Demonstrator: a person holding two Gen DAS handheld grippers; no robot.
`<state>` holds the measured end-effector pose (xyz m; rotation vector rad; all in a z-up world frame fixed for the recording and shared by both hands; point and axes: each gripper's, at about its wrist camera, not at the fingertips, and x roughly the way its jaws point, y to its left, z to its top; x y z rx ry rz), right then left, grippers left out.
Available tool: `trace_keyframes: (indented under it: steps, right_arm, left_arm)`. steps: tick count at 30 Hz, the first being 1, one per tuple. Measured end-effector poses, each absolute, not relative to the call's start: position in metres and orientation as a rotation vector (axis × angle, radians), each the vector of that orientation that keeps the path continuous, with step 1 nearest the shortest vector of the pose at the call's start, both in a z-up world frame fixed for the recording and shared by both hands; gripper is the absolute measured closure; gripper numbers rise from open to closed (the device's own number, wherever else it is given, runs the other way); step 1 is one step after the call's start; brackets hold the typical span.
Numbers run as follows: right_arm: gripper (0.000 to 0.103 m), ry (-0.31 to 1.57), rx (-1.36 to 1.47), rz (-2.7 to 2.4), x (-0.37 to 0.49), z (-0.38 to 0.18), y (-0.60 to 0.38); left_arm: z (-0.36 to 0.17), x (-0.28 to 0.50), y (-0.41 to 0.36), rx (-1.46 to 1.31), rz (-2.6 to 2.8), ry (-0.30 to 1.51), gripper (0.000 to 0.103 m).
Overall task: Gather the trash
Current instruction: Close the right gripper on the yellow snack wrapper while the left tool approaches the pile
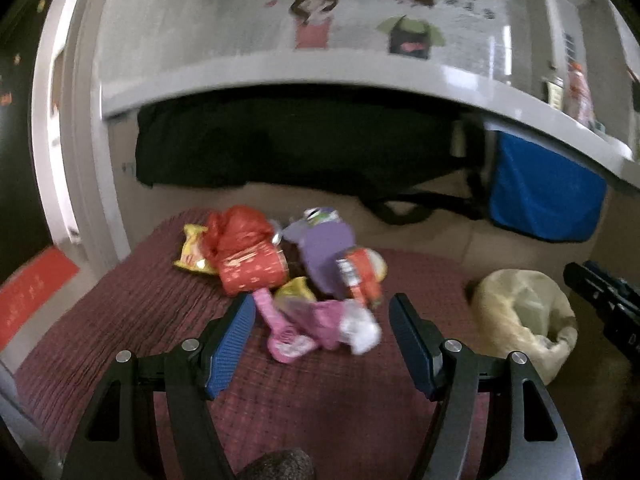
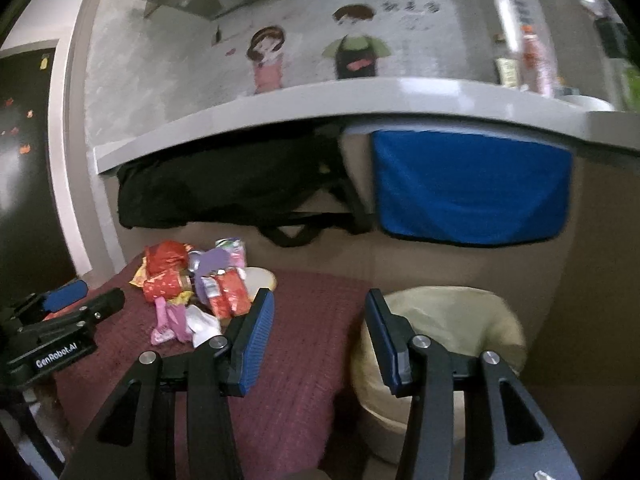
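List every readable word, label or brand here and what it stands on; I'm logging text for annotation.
"GenRobot.AI": white letters on the left gripper body, seen in the right wrist view.
Dark writing on the wall sticker above the cartoon figures: too blurred to read.
Print on the red wrapper and other trash: too blurred to read.

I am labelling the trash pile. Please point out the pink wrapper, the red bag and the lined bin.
pink wrapper (image 1: 296, 326): left wrist view, its middle.
red bag (image 1: 244, 252): left wrist view, its front face.
lined bin (image 2: 448, 320): right wrist view, the liner.
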<state>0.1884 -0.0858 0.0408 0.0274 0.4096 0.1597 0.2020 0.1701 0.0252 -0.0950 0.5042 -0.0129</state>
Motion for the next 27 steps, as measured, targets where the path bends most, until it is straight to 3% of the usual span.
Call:
trace_keyframes:
  steps: [4, 14, 20, 27]
  right_arm:
    - [0.058, 0.509, 0.026, 0.288, 0.236, 0.026, -0.045]
    - [0.060, 0.653, -0.141, 0.509, 0.289, -0.023, 0.065]
    - [0.060, 0.716, -0.135, 0.580, 0.318, -0.038, 0.095]
    - [0.061, 0.815, -0.170, 0.633, 0.351, -0.050, 0.124]
  left_arm:
    - [0.010, 0.239, 0.217, -0.135, -0.053, 0.602, 0.033]
    - [-0.029, 0.262, 0.286, -0.222, 0.033, 0.647, 0.033]
    - [-0.059, 0.264, 0.301, -0.286, 0.018, 0.730, 0.033]
    - [-0.059, 0.260, 0.316, -0.342, 0.030, 0.696, 0.033]
